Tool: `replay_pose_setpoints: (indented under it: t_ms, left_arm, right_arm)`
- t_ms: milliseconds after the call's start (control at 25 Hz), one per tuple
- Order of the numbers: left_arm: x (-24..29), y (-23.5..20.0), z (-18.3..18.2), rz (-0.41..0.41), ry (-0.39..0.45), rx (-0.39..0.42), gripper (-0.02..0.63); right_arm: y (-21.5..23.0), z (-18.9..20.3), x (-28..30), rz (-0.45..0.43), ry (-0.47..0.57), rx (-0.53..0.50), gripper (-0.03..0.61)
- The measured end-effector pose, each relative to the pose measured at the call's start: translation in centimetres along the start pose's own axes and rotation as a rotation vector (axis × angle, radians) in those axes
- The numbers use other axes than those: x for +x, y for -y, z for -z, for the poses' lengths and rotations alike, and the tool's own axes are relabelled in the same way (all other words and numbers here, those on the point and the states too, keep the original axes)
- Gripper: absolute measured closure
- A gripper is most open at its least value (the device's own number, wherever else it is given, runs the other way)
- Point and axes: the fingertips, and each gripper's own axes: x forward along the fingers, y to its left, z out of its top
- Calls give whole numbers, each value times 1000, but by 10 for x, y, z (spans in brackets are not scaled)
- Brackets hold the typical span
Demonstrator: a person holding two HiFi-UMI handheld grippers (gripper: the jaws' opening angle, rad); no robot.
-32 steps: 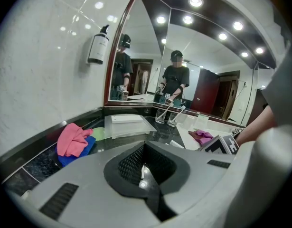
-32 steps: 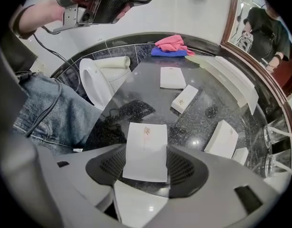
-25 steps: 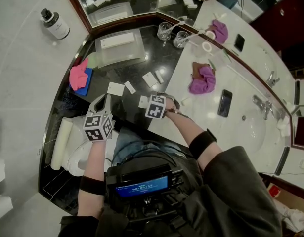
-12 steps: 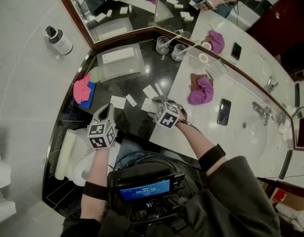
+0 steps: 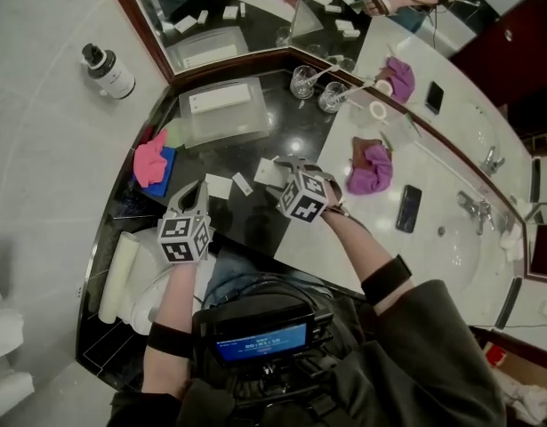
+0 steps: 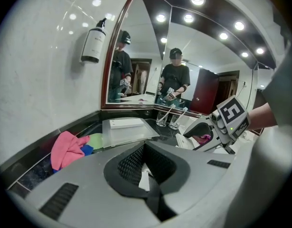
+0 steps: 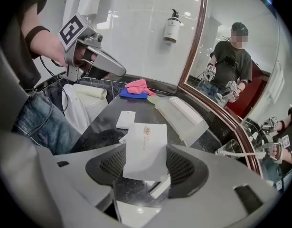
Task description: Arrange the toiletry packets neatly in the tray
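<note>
Your right gripper (image 7: 145, 166) is clamped on a white packet (image 7: 146, 144), held above the black counter (image 5: 246, 154) at centre frame in the head view. The clear tray (image 5: 224, 124) sits up-left of it (long white box (image 5: 219, 99) inside). Your left gripper (image 5: 195, 194), lower left, is clenched. The white sliver behind its jaws is probably a loose packet (image 5: 218, 185) on the counter.

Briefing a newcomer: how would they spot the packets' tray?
Find the black counter and follow it to the mirror corner. The tray sits there beside a pink cloth: frosted clear plastic holding one long white box, unlike the loose flat packets nearby.
</note>
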Motion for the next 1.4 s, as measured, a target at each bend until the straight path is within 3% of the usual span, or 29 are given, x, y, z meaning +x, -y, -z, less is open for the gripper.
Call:
replay_pose_setpoints:
  t_ms: [640,880,1400]
  left_arm:
    - [51,-79,-15,-35,-3,-48,611]
    - [76,-101,-18,-49,-6,-72,611]
    - [91,-126,-8,-63,-17,-110,611]
  right_arm:
    - [88,-110,109,-29,-74,-257,301]
    - [100,-136,153,-51,-112,-372,301]
    - [99,-162,199,-55,-147,-496,301]
